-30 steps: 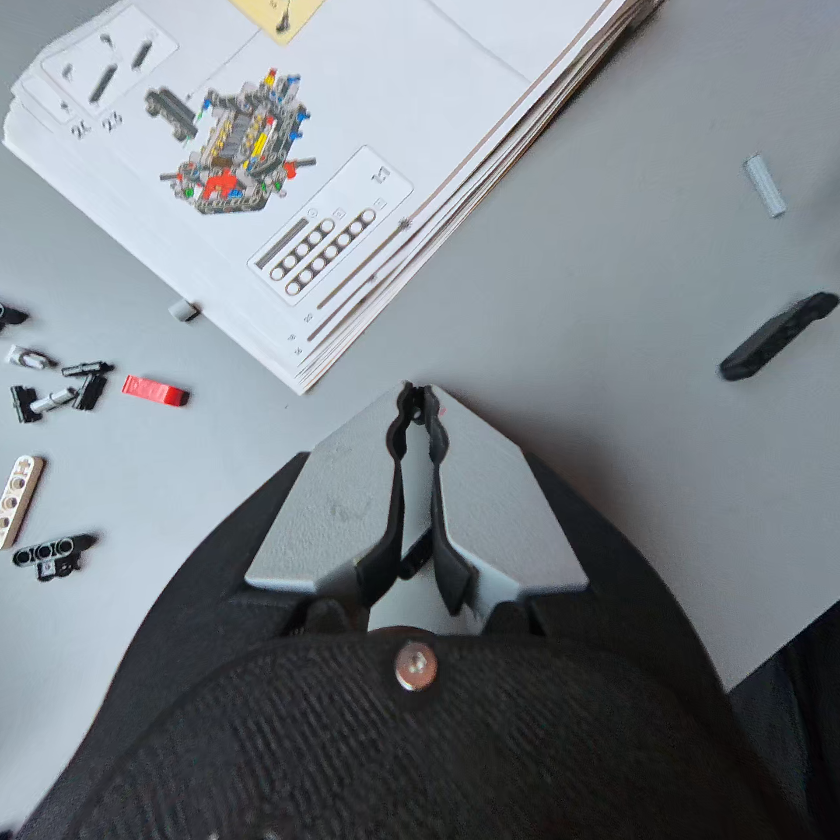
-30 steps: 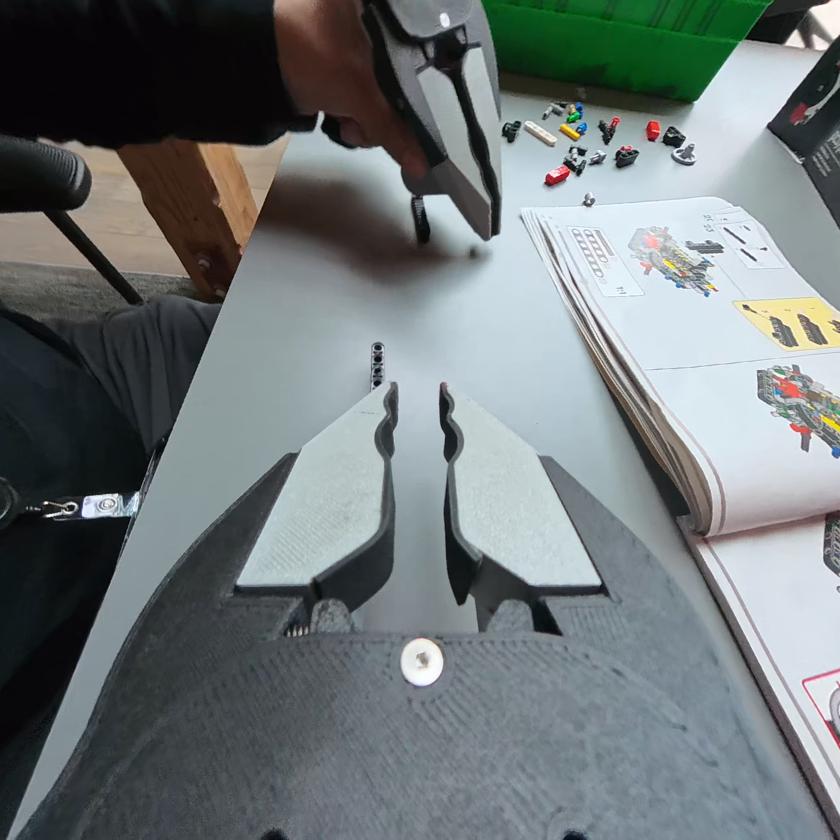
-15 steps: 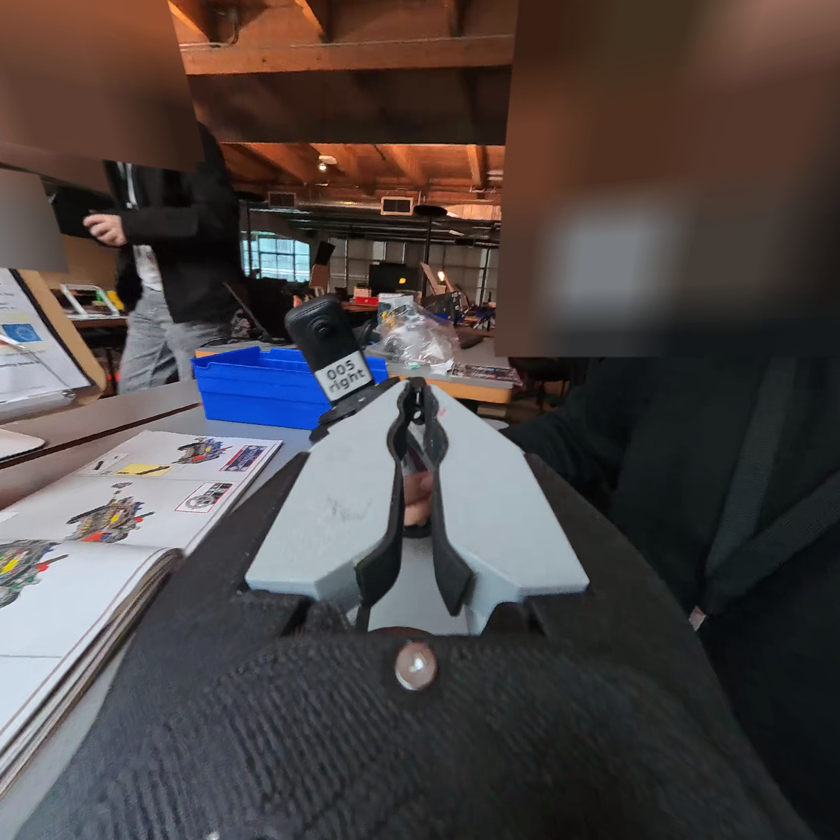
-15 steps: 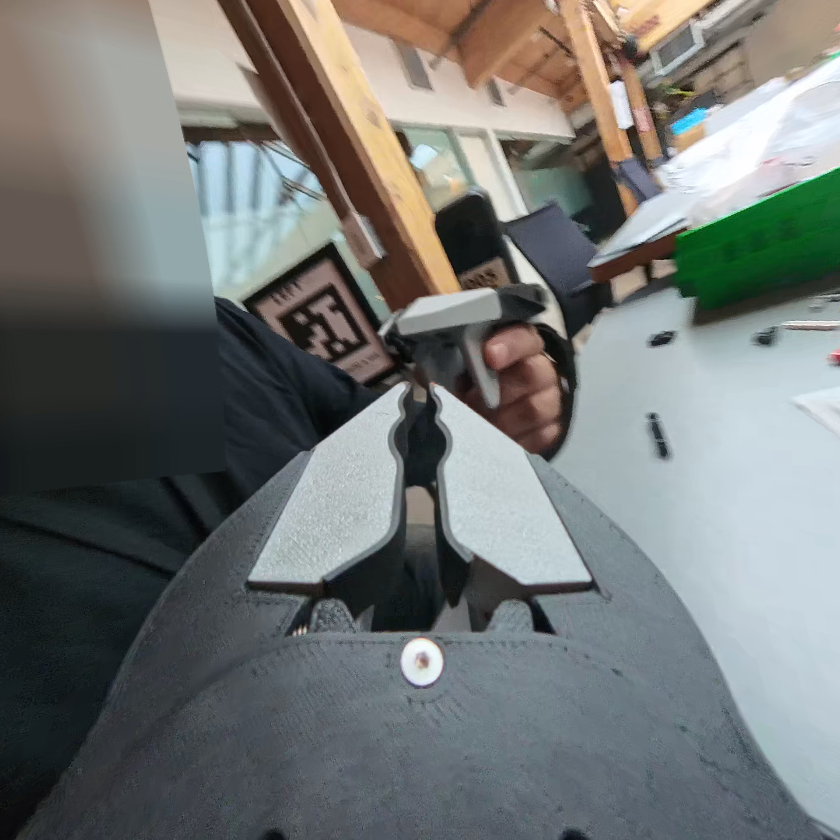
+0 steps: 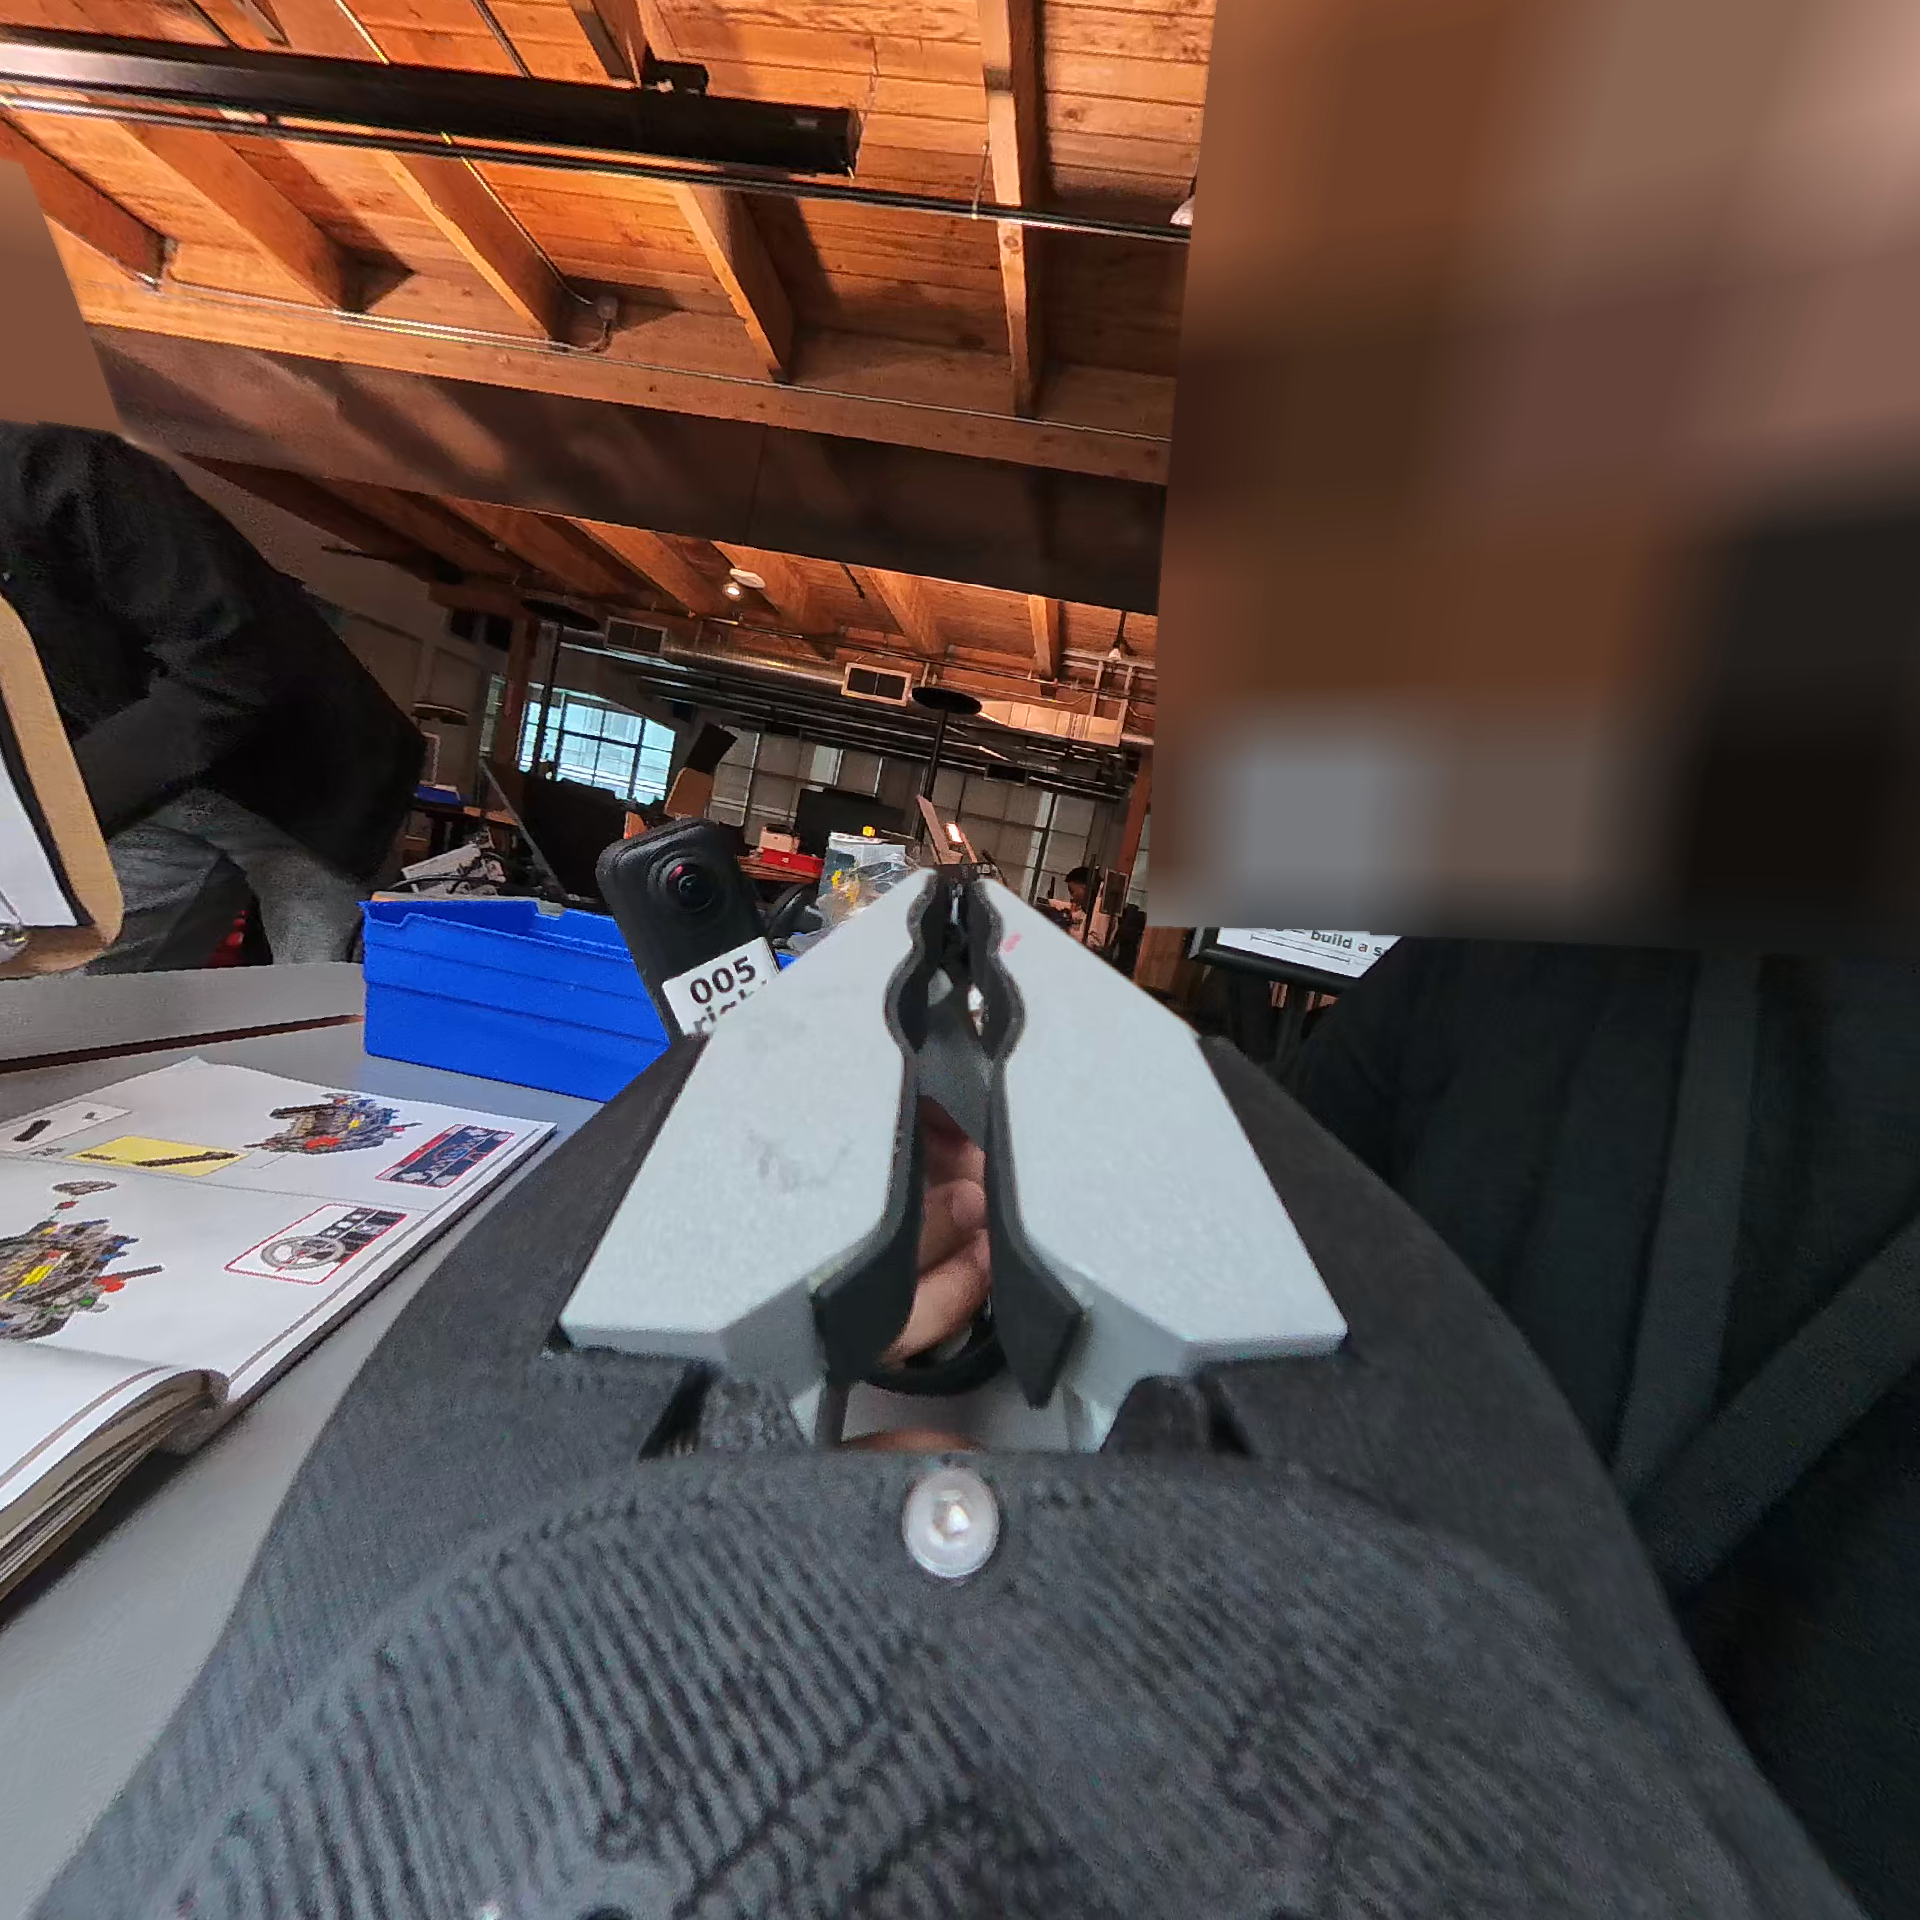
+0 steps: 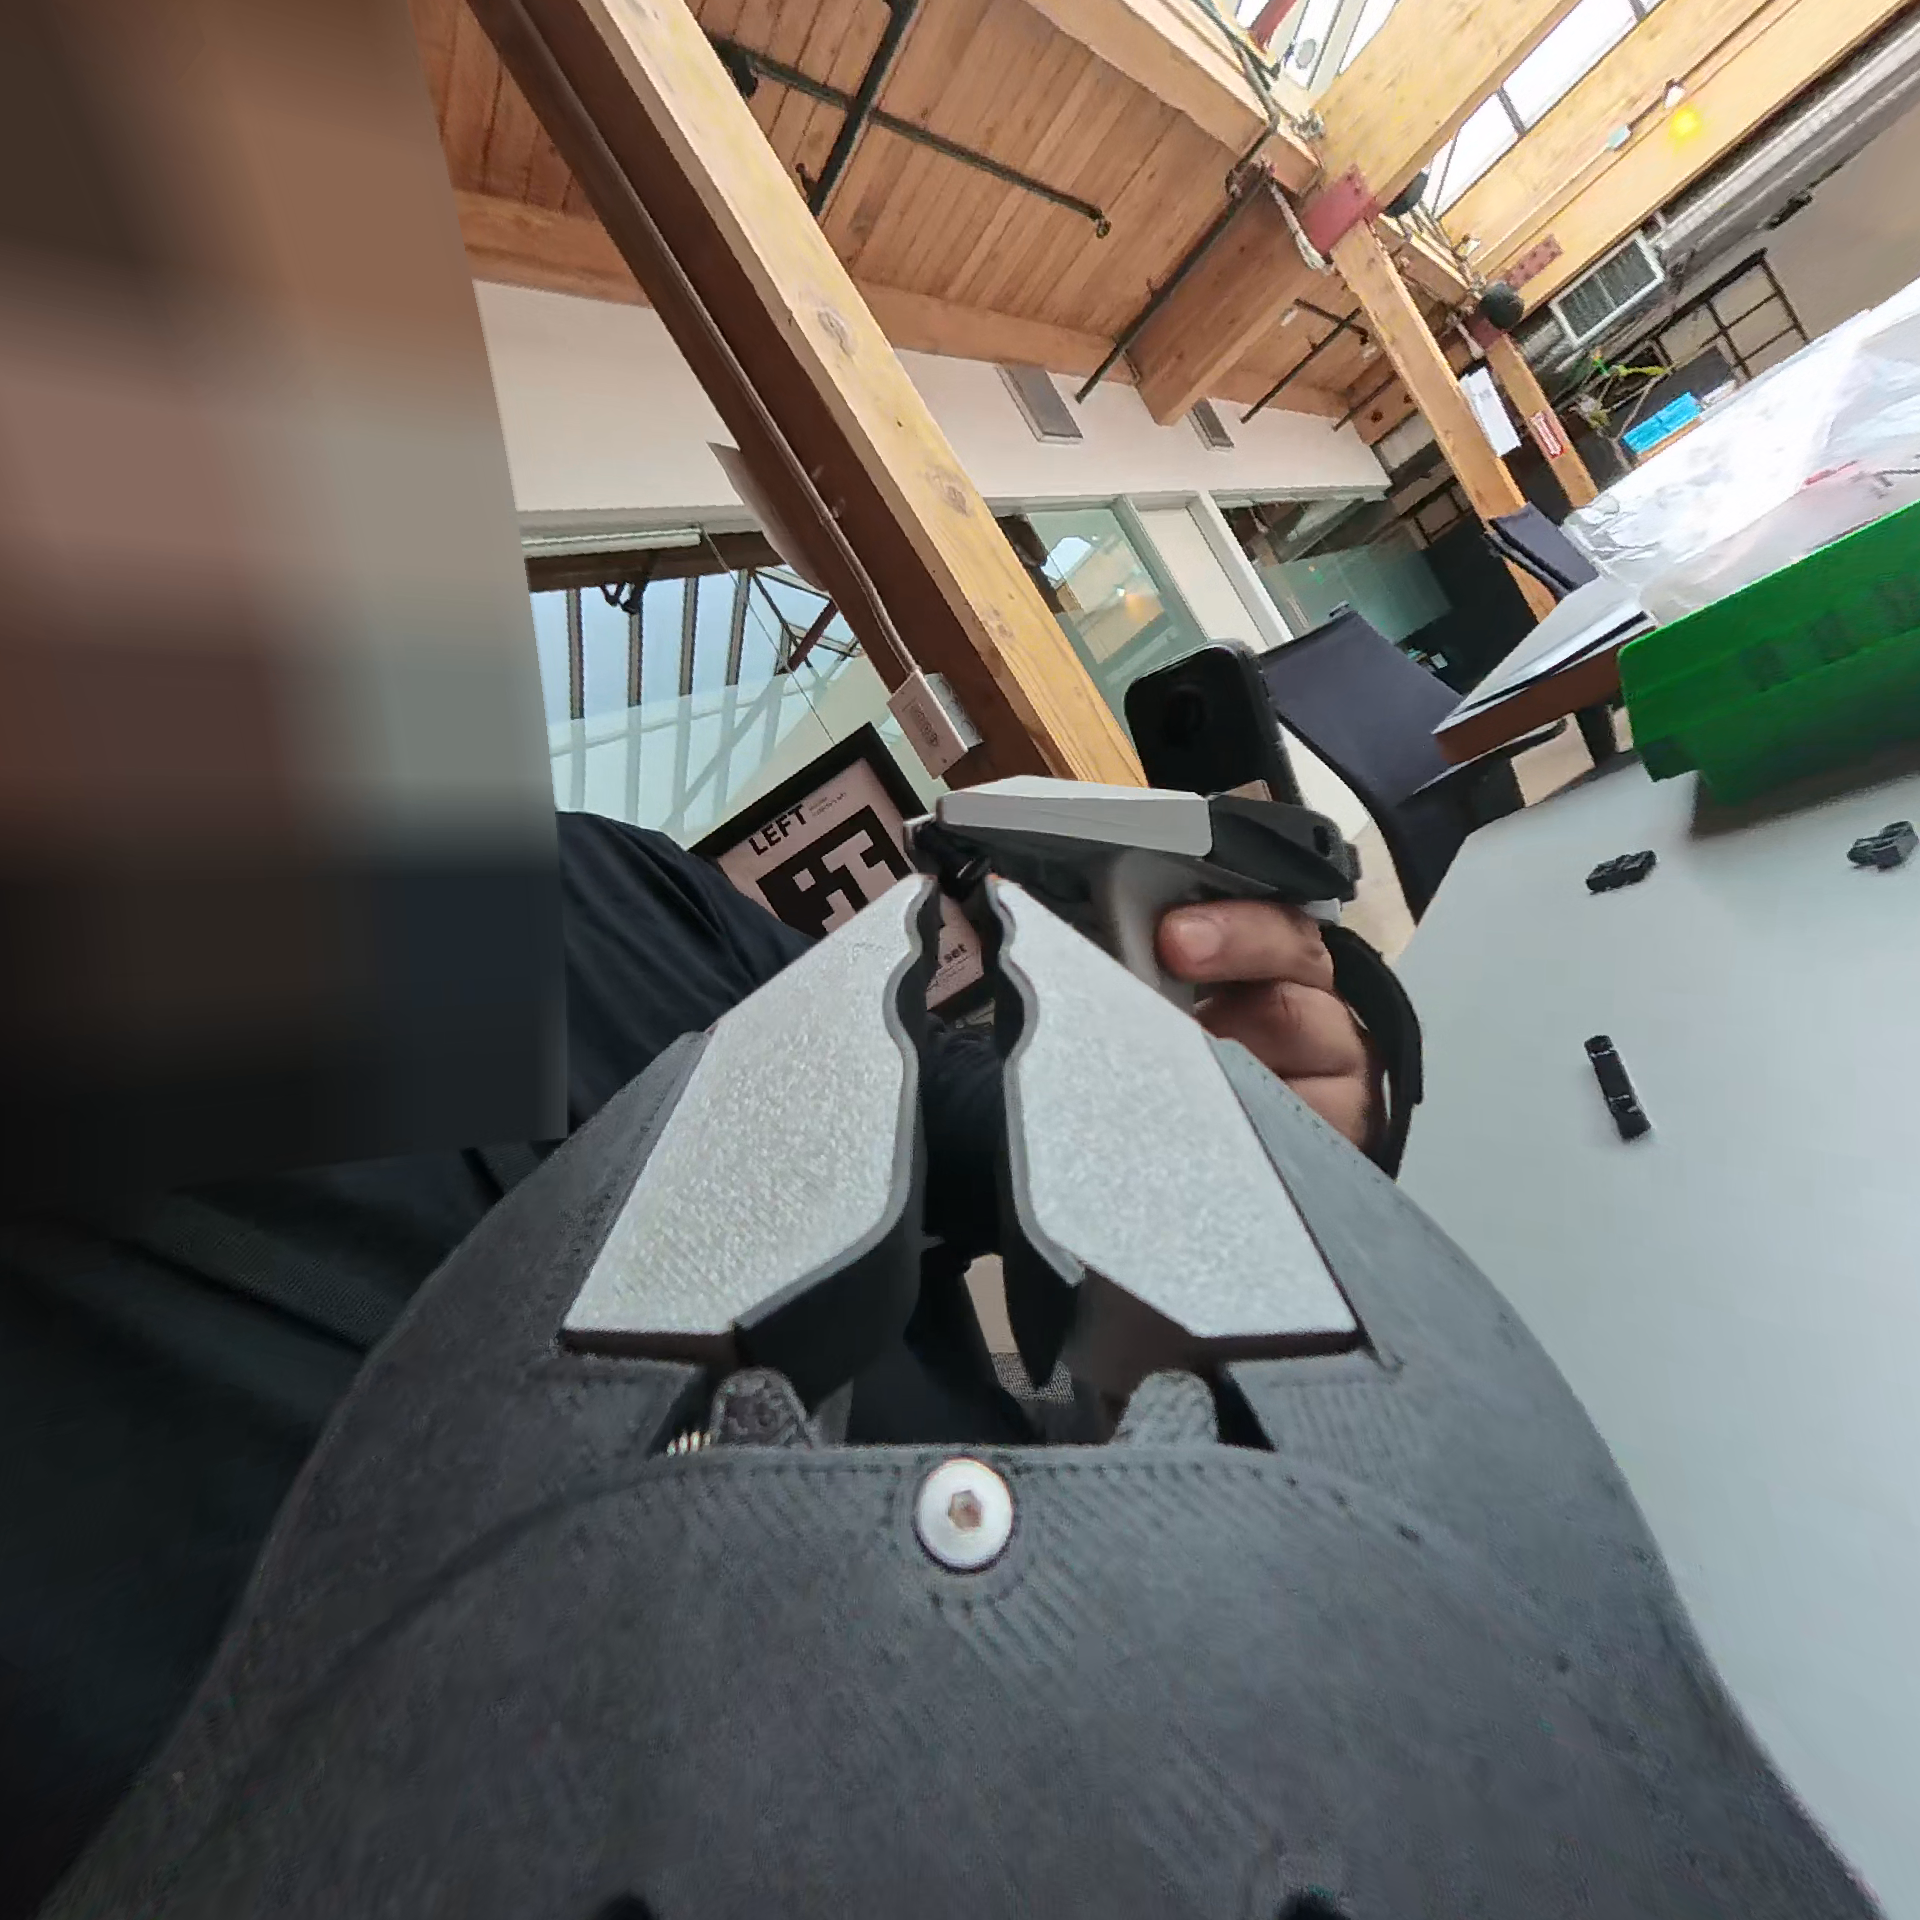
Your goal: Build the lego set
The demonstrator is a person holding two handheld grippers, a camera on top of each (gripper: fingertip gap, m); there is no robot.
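Left wrist view: my left gripper (image 5: 954, 894), raised off the grey bench (image 5: 94, 1704), pinches a small black lego piece (image 5: 951, 940); my right gripper (image 6: 958, 891) sits slightly parted beside it. Instruction booklet (image 5: 239, 1236) lies open (timber ceiling (image 5: 582, 260) overhead).

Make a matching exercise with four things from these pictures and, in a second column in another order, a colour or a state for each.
Things:
1. plastic storage bin behind the open instruction booklet
2. plastic crate at the far table edge
3. left hand-held gripper
4. small beam piece lying on the grey table

Colours or states:
A. green
B. shut
C. black
D. blue

Pairs: 1-D, 2-A, 3-B, 4-C
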